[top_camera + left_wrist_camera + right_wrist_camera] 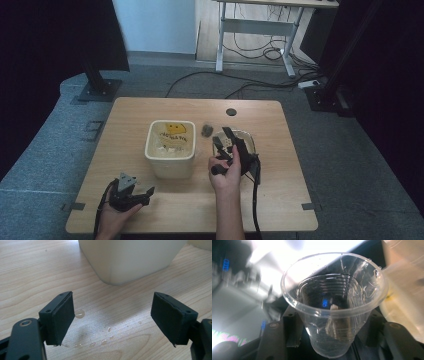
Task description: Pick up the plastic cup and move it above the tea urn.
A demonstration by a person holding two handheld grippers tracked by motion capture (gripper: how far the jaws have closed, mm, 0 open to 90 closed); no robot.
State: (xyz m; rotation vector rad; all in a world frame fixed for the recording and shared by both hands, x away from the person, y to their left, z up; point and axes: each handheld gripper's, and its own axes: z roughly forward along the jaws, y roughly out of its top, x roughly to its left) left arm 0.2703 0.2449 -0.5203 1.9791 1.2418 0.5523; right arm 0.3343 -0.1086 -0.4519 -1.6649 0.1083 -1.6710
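Observation:
A clear plastic cup point(334, 307) sits between the jaws of my right gripper point(332, 336), which is shut on its lower wall. The cup looks tilted, its mouth toward the camera, with droplets inside. In the high view my right gripper point(226, 141) is raised just right of a cream square tub point(170, 161) that holds a bag with a yellow face. My left gripper point(146, 195) lies low near the table's front left, aimed at the tub. Its jaws are wide open with nothing between them point(112, 315). The tub's base point(130, 262) stands just ahead.
Water drops point(80, 313) lie on the wooden table point(280, 195) between the left jaws. A small dark lump point(206, 131) lies right of the tub, and a round shiny rim point(247, 136) shows behind the right gripper. A black grommet point(231, 112) sits near the far edge.

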